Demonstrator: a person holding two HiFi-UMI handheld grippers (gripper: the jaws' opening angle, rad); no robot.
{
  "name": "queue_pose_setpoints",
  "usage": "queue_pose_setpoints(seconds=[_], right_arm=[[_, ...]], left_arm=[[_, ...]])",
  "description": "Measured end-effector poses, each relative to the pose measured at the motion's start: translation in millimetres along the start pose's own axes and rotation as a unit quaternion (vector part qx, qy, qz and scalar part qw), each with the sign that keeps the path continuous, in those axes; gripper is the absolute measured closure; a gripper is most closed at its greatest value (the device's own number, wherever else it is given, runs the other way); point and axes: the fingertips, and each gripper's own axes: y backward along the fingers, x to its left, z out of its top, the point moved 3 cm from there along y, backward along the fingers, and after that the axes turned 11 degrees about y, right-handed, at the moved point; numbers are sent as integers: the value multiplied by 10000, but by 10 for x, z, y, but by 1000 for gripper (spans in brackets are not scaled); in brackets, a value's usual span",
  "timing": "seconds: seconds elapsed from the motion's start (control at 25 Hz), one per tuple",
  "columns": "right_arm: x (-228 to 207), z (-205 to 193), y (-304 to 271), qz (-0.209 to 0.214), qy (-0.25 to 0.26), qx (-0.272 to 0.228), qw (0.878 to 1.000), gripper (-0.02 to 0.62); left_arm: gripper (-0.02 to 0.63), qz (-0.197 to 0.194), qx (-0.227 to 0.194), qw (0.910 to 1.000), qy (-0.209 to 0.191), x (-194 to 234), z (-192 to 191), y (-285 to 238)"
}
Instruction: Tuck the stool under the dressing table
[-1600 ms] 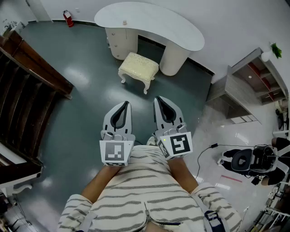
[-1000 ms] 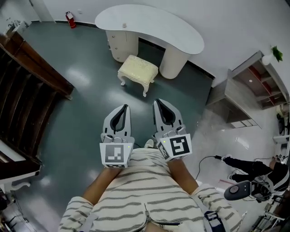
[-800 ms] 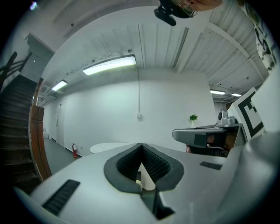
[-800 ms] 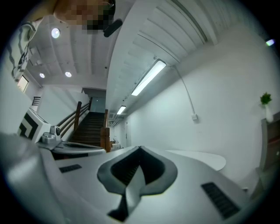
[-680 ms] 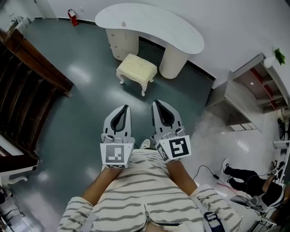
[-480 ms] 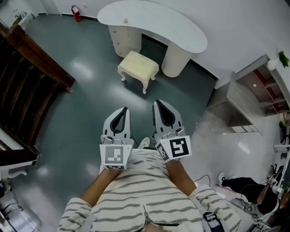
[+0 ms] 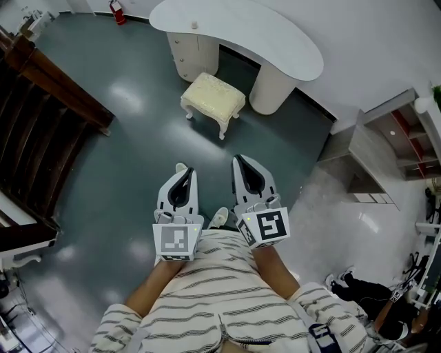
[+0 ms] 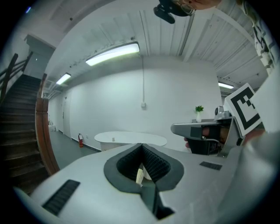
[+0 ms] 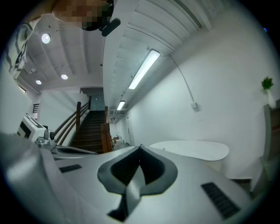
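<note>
A cream cushioned stool [image 7: 213,102] with curved legs stands on the dark floor, just in front of the white kidney-shaped dressing table [image 7: 238,34]. The table [image 8: 130,138] [image 9: 192,149] also shows ahead in both gripper views. My left gripper [image 7: 184,171] and right gripper [image 7: 241,162] are held side by side near my body, well short of the stool. Both have their jaws shut with nothing between them.
A dark wooden staircase [image 7: 38,131] runs along the left. A grey low cabinet [image 7: 375,162] stands at the right wall. A red fire extinguisher [image 7: 118,9] stands at the back left. A shoe [image 7: 218,218] shows between the grippers.
The view has shifted as I step forward; the stool and table sit slightly nearer and more to the right. Both grippers stay shut in the same pose.
</note>
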Motion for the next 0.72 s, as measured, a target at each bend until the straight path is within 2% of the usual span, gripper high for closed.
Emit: queue_pose_setpoints(seconds=[0.44,0.72], right_arm=[[-237,-157,-990,-77,80,309,9995,583],[-419,-98,-1909,-72,126,351,9993,583]], left_arm=[[600,-113,186,9994,265,654,47,-968],[600,-293,222,9990,259,1138,311,-1766]])
